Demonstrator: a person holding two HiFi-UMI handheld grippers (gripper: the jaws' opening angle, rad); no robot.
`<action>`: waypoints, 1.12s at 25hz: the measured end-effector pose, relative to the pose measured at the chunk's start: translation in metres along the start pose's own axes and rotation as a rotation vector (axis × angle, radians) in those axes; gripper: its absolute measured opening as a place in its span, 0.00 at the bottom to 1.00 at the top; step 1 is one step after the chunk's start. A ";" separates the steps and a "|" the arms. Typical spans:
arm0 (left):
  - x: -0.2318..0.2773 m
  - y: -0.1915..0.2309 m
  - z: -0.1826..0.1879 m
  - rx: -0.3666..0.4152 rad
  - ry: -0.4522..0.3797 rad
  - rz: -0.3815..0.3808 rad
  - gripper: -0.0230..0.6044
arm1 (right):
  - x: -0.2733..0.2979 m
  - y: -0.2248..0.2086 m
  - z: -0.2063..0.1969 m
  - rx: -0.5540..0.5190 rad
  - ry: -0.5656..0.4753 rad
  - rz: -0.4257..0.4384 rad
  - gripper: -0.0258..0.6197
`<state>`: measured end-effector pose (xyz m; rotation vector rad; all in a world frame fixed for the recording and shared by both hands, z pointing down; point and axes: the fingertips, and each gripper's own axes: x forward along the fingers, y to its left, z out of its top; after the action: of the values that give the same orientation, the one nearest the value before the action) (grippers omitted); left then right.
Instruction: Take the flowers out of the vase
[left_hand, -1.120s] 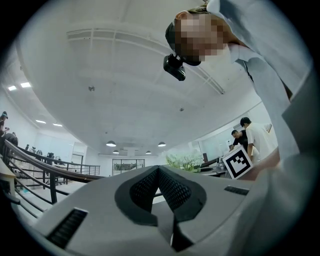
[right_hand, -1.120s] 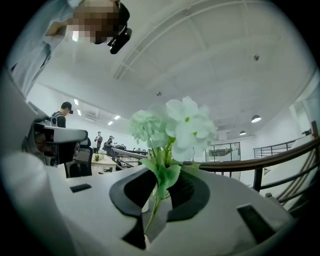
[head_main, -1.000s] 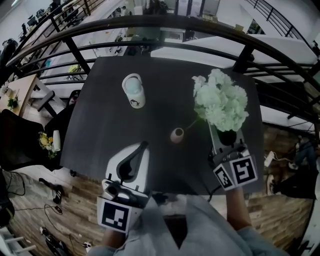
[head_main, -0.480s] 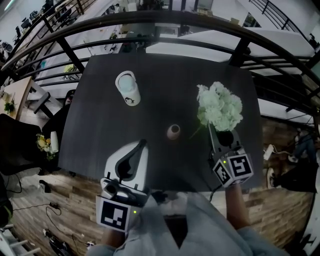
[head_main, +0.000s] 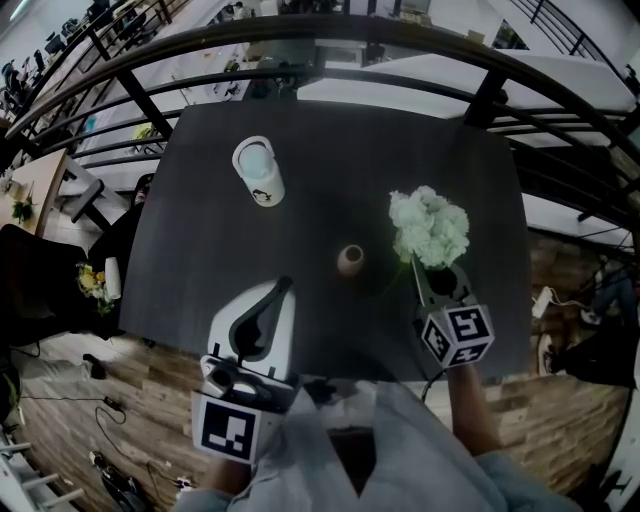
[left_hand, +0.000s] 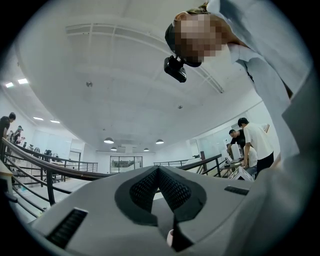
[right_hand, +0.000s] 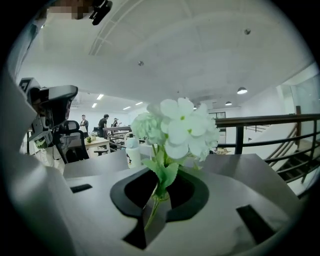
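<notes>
Over the tabletop's (head_main: 330, 120) right side, clear of the small vase (head_main: 350, 260): white flower bunch (head_main: 428, 226), likely light and soft-headed, thin stem pinched low between the right gripper's (head_main: 427, 277) fingers (right_hand: 131, 194); left gripper's (head_main: 282, 290) fingers closed, empty.

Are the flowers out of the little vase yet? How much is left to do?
Done: the white flowers with green stems are out of the small tan vase, which stands apart from them on the dark table. In hand: the right gripper is shut on their stem. Left: probably just laying them down and letting go.
</notes>
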<state>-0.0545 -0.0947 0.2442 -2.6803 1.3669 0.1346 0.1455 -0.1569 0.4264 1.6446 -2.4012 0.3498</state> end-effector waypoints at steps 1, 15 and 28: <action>0.000 0.000 -0.001 0.001 0.002 0.002 0.03 | 0.002 -0.001 -0.005 0.012 0.011 0.003 0.12; 0.000 0.002 -0.003 0.007 0.023 0.030 0.03 | 0.019 -0.011 -0.068 0.071 0.163 -0.001 0.09; -0.012 0.010 -0.003 0.024 0.039 0.074 0.03 | 0.033 -0.011 -0.115 0.103 0.271 -0.044 0.11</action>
<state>-0.0695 -0.0912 0.2486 -2.6269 1.4706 0.0729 0.1489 -0.1541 0.5466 1.5736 -2.1762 0.6533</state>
